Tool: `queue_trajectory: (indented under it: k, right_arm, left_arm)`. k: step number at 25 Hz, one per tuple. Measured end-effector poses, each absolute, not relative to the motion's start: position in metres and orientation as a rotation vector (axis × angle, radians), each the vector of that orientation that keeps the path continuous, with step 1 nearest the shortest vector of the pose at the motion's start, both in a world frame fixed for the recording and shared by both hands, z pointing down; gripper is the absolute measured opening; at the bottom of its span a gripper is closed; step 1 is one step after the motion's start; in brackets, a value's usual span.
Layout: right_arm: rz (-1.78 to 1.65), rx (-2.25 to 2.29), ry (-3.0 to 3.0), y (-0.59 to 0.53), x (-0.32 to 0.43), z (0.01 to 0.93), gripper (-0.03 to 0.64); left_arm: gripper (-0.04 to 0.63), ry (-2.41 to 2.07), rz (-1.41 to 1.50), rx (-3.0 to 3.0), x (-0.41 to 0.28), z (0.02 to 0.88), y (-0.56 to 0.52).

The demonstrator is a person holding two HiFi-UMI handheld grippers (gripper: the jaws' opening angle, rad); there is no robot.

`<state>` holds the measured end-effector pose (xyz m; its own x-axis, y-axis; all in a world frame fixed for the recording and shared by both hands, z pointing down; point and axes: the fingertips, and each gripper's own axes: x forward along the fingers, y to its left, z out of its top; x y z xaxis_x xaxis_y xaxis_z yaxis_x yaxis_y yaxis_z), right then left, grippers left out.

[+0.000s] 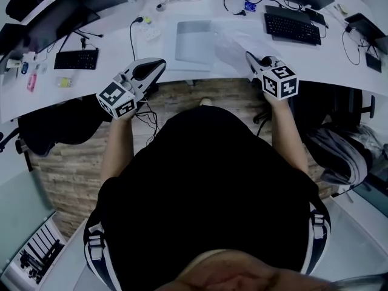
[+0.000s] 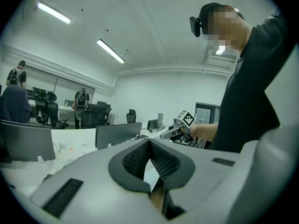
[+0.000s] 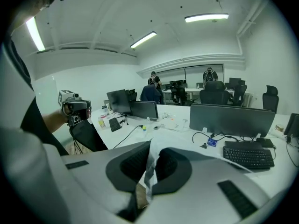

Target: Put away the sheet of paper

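right tool (image 3: pixel 150 158): clamped shut on the sheet of paper (image 3: pixel 148 178). In the right gripper view a crumpled whitish strip is squeezed between the two black pads.

sheet of paper: the rest of it spreads out from the tool's tip over the near part of the desk (image 1: pixel 121 47). It's pale and kinda see-through from the head view, so the outline is tough to trace against the white top. Can't tell if the far edge rests on the desk or floats above it.

left tool (image 2: pixel 149 143): jaws closed, tips meeting, nothing pinched that I can make out. A small pale wedge shows lower down between the pads, and honestly no idea what that is.

left tool, where: out by the desk's near edge, well apart from the sheet.

grey pad (image 1: pixel 194 40): lying flat on the desk between the two tools, with the sheet just to its right.

keyboard (image 1: pixel 292 28): black, further back past the right tool, with cables trailing around it.

monitors (image 1: pixel 60 20): cut off at the top of the head view, only dark slabs showing.

floor (image 1: pixel 176 99): wood-look strip under the desk edge, mostly blocked by the person's black top.

people (image 3: pixel 208 76): far back in the room, too small to say much.
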<state>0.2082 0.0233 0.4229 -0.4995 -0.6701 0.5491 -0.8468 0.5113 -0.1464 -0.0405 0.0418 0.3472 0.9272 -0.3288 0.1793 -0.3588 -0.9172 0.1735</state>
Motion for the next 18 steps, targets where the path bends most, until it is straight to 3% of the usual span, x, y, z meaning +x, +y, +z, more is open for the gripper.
queue_trajectory:
  k: [18]
  right_arm:
    - [0.524, 1.196, -2.360, -0.030, 0.231, 0.418, 0.015]
  left_arm:
    - [0.021, -0.556, 0.223, 2.863, -0.014, 0.353, 0.010]
